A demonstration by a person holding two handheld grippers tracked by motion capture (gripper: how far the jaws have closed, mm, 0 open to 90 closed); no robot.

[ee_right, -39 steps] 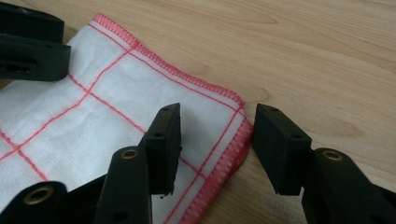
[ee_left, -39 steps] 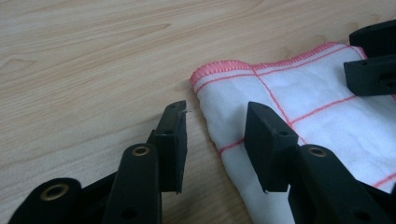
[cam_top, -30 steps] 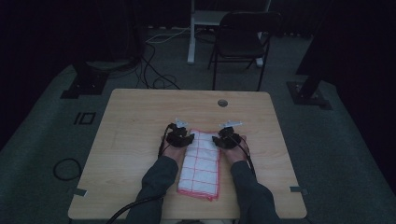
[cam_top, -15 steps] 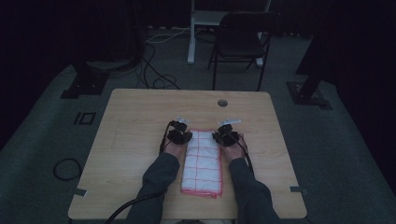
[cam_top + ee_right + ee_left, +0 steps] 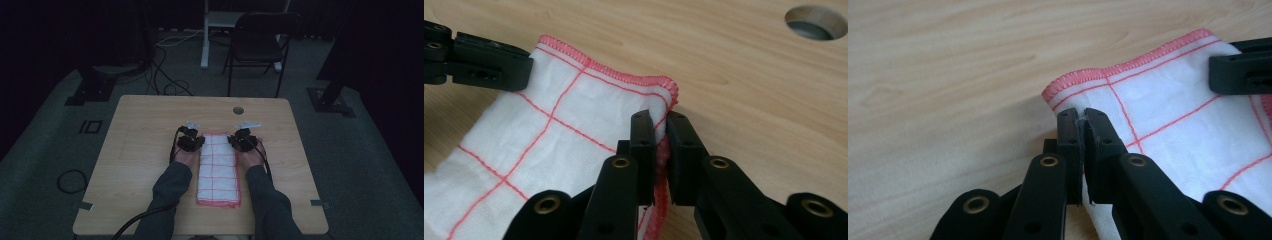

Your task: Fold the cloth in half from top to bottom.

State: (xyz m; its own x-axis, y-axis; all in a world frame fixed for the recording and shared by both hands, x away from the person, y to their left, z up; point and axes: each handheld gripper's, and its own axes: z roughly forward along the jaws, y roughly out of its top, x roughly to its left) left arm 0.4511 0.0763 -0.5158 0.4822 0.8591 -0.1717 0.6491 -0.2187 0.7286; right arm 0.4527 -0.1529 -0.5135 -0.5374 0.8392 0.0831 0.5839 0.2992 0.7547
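A white cloth with a red grid and red hem lies folded lengthwise on the wooden table, its long side running away from the person. My left gripper pinches the far left corner, its jaws shut on the cloth's edge after just closing; in the left gripper view the left gripper shows fabric squeezed between its pads. My right gripper holds the far right corner the same way, its jaws also just closed. In the right gripper view the right gripper clamps the hemmed fold of the cloth.
A round cable hole sits in the table beyond the right gripper. Past the table stand a dark chair and floor cables. Bare wood surrounds the cloth on both sides.
Hands and cloth stay where they were; the dim high view shows no clear shift.
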